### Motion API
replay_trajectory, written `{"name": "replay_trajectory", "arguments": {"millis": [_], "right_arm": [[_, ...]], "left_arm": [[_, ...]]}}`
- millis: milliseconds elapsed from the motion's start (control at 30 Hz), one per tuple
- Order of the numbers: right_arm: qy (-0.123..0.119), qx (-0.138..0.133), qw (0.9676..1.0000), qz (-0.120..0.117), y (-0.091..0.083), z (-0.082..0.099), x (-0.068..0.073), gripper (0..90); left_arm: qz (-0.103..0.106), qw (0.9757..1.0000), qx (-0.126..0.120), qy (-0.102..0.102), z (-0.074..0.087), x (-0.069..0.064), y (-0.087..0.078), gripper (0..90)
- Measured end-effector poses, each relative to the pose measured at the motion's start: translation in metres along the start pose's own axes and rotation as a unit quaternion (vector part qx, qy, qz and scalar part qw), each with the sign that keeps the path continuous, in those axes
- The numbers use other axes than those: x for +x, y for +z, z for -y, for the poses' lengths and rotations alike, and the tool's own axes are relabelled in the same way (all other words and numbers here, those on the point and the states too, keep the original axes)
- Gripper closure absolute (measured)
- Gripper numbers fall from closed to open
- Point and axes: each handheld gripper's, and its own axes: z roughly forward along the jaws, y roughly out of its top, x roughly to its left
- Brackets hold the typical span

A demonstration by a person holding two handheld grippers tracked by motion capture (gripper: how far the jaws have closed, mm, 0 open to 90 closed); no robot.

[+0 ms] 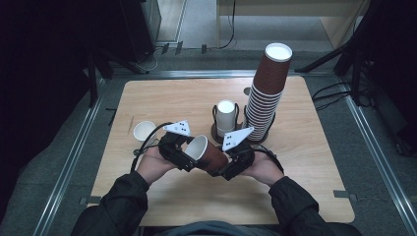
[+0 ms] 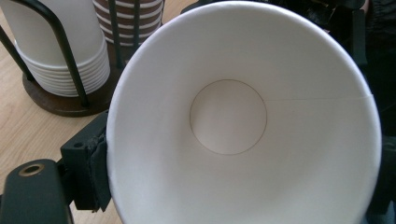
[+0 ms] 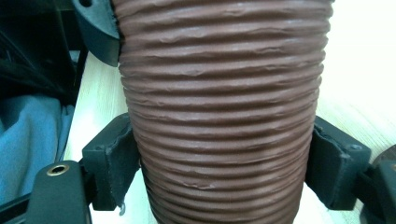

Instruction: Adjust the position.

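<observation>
Lying on its side above the desk point(image 1: 147, 98), the brown ribbed cup point(image 1: 210, 155) hangs between both hands, near the person's edge. The right tool point(image 1: 227, 167) pinches it across the ribbed wall, a pad pressed to each side in the right gripper view. Its long axis runs tool to tool, with the open mouth turned toward the left tool point(image 1: 186, 158). That tool's jaws straddle the rim; one pad point(image 2: 99, 175) sits against the outer wall, while the other jaw is barely visible, so a firm pinch cannot be confirmed. A handover likely turns on that rim-side hold. The rack point(image 1: 216, 132) of stacked cups stands just beyond.
</observation>
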Motion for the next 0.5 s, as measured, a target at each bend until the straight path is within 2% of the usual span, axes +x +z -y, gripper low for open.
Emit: {"name": "replay_trajectory", "arguments": {"millis": [167,333,400,500], "right_arm": [[0.008,0.015,0.9998,0.006,0.000,0.001,0.000,17.9],[0.021,0.032,0.9990,0.022,-0.004,0.003,0.002,16.3],[0.017,0.030,0.9990,0.029,-0.008,0.004,0.003,16.3],[0.027,0.027,0.9988,0.031,-0.015,0.004,0.004,16.4]], "left_arm": [[-0.004,1.0000,-0.007,-0.005,0.001,0.003,-0.008,9.9],[-0.021,0.9998,0.002,0.002,0.003,0.004,-0.013,9.8],[-0.026,0.9996,0.004,0.005,0.003,0.005,-0.015,9.8],[-0.034,0.9994,0.007,0.008,0.004,0.006,-0.017,9.8]]}}
